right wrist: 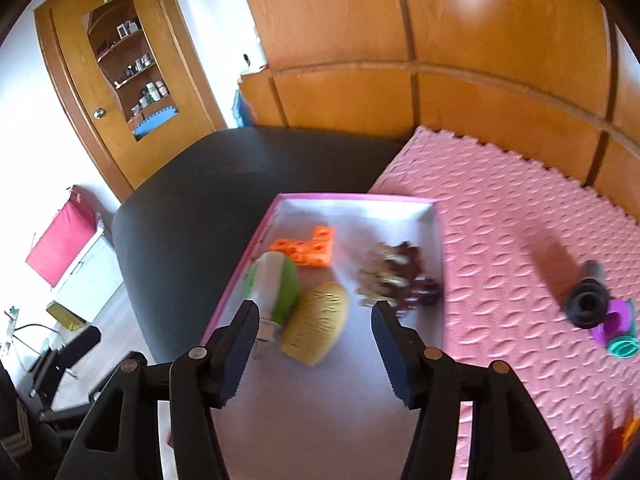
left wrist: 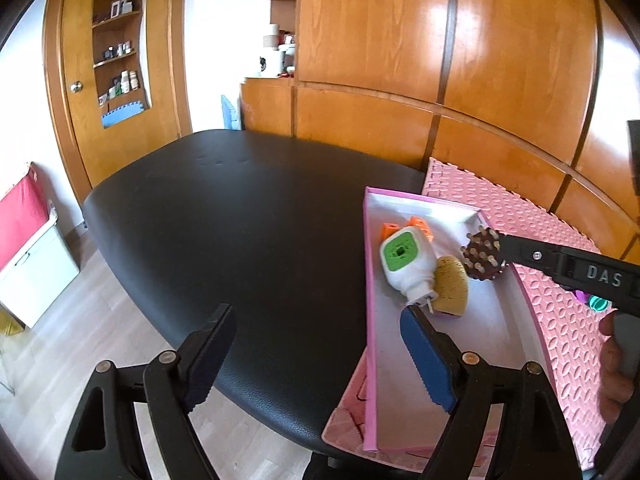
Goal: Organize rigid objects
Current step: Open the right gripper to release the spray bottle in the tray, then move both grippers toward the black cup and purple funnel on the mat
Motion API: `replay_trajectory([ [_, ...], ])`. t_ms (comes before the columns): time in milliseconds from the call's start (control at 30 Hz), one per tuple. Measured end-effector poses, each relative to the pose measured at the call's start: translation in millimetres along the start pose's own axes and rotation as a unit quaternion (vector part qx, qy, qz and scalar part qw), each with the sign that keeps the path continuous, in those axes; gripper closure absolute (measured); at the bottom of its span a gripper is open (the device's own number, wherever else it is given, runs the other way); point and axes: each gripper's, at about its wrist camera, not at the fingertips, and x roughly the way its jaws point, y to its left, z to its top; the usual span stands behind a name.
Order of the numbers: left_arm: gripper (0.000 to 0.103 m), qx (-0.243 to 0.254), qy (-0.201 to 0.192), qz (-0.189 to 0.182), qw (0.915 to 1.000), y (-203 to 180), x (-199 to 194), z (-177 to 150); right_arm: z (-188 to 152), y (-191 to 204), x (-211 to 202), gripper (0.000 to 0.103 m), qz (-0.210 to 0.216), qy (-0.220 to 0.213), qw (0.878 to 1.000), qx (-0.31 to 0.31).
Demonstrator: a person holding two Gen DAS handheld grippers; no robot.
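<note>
A pink-rimmed white box point(left wrist: 370, 280) point(right wrist: 352, 198) lies on the black table, partly on a pink foam mat. Inside it are an orange holed block point(right wrist: 308, 250), a white and green plug adapter point(left wrist: 404, 266) point(right wrist: 276, 284), a yellow sponge-like piece point(left wrist: 452, 284) point(right wrist: 318, 322) and a dark studded ball point(left wrist: 484, 254) point(right wrist: 394, 276). My left gripper point(left wrist: 320, 360) is open and empty at the box's near left rim. My right gripper point(right wrist: 314, 354) is open and empty above the box; in the left wrist view its finger point(left wrist: 520, 252) sits beside the studded ball, which looks free in the right wrist view.
The pink foam mat point(right wrist: 520, 220) holds a black cylinder point(right wrist: 586, 304) and purple and green pieces point(right wrist: 618, 332). The black table point(left wrist: 240, 220) stretches left. Wooden panelling stands behind. A white bin with a red cover point(left wrist: 28, 252) is on the floor at left.
</note>
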Motion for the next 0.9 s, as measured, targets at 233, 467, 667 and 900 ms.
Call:
replay_trajectory([
  [233,0.019,0.024,0.0,-0.01,0.9997,-21,-4,1,-6,-30,-27,0.044,-0.035,-0.027,0.999,0.007],
  [467,0.018,0.05,0.002,-0.025,0.9984,-44,-6,-2,-12,-73,-47,0.036,-0.069,-0.041,0.996,0.031],
  [667,0.018,0.066,0.007,-0.04,0.997,-61,-8,-3,-19,-112,-63,0.036,-0.105,-0.047,0.992,0.048],
  [900,0.018,0.081,0.016,-0.056,0.995,-76,-6,-6,-30,-166,-90,0.036,-0.161,-0.058,0.982,0.081],
])
